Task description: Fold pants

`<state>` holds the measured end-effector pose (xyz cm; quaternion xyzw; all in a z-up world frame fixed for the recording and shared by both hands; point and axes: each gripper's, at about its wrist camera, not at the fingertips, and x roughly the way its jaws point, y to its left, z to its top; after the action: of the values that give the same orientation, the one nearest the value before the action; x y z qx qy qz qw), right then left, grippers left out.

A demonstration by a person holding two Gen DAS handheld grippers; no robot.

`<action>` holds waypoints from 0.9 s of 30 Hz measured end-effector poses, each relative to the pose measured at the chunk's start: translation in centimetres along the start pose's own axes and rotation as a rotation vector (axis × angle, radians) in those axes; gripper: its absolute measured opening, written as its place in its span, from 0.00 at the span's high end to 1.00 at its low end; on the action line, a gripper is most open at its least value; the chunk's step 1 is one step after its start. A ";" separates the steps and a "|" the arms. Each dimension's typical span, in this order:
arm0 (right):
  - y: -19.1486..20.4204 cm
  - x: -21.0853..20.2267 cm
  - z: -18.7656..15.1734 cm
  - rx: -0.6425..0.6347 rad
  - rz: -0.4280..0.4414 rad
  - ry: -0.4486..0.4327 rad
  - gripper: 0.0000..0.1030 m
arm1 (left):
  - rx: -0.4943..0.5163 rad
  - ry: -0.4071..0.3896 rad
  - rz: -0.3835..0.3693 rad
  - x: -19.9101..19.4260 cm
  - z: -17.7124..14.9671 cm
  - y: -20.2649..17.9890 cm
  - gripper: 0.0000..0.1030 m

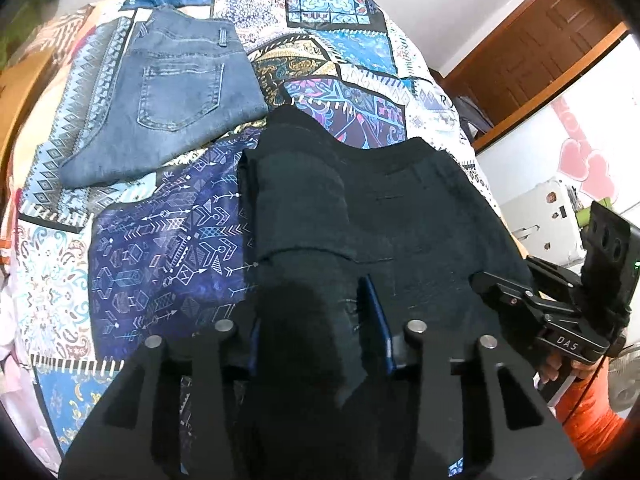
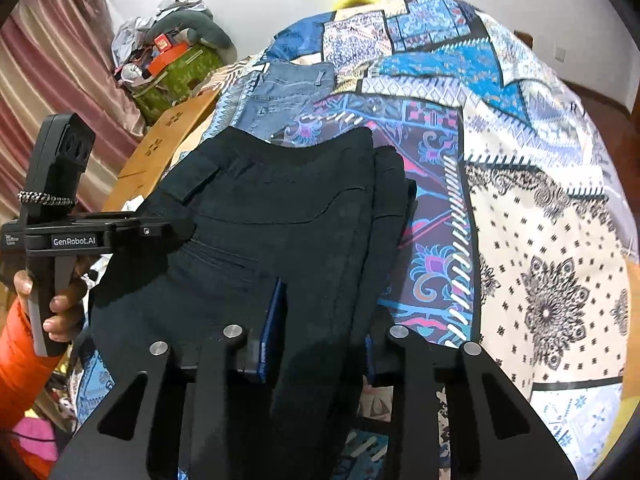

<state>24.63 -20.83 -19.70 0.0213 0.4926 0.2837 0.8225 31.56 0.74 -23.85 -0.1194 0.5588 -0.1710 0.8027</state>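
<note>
Black pants (image 1: 360,208) lie partly folded on a patterned bedspread (image 1: 160,240), waistband at the far end; they also show in the right wrist view (image 2: 272,208). My left gripper (image 1: 316,320) is shut on a fold of the black fabric at the near left edge. My right gripper (image 2: 320,328) is shut on the black fabric at the near right edge. The right gripper's body shows in the left wrist view (image 1: 560,320) and the left gripper's body shows in the right wrist view (image 2: 80,236). The pinched cloth hides the fingertips.
Folded blue jeans (image 1: 168,96) lie on the bed beyond the black pants, also in the right wrist view (image 2: 288,92). A wooden bed frame (image 2: 160,152) and a pile of bags (image 2: 172,64) stand at left. A wooden door (image 1: 540,52) and white appliance (image 1: 548,220) are at right.
</note>
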 end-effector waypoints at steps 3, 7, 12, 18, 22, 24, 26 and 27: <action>0.5 -0.7 0.5 -0.008 -0.009 -0.017 0.76 | 0.026 -0.021 0.018 -1.0 -0.1 -0.6 0.67; 1.4 -1.9 1.3 -0.017 -0.012 -0.050 0.79 | 0.060 -0.058 0.032 -2.7 -0.1 -1.2 0.70; 3.6 -3.2 3.4 -0.047 -0.027 -0.122 0.80 | 0.120 -0.163 0.097 -6.3 1.3 -2.0 0.72; 5.7 -4.1 7.6 -0.052 -0.015 -0.223 0.81 | 0.124 -0.283 0.123 -11.1 4.1 -0.9 0.72; 7.0 -3.8 10.7 -0.084 -0.013 -0.272 0.81 | 0.093 -0.355 0.123 -13.4 6.4 0.6 0.72; 7.5 -3.2 12.3 -0.099 -0.014 -0.289 0.81 | 0.092 -0.386 0.141 -14.2 7.8 1.3 0.72; 8.0 -2.6 13.6 -0.108 -0.012 -0.302 0.81 | 0.099 -0.410 0.172 -14.7 9.1 1.8 0.72; 8.1 -2.2 14.2 -0.111 -0.008 -0.307 0.81 | 0.101 -0.422 0.190 -14.9 9.8 2.2 0.72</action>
<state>31.87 -11.64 -8.10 0.0169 0.3448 0.3008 0.8890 36.31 8.82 -8.57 -0.0590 0.3780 -0.0936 0.9191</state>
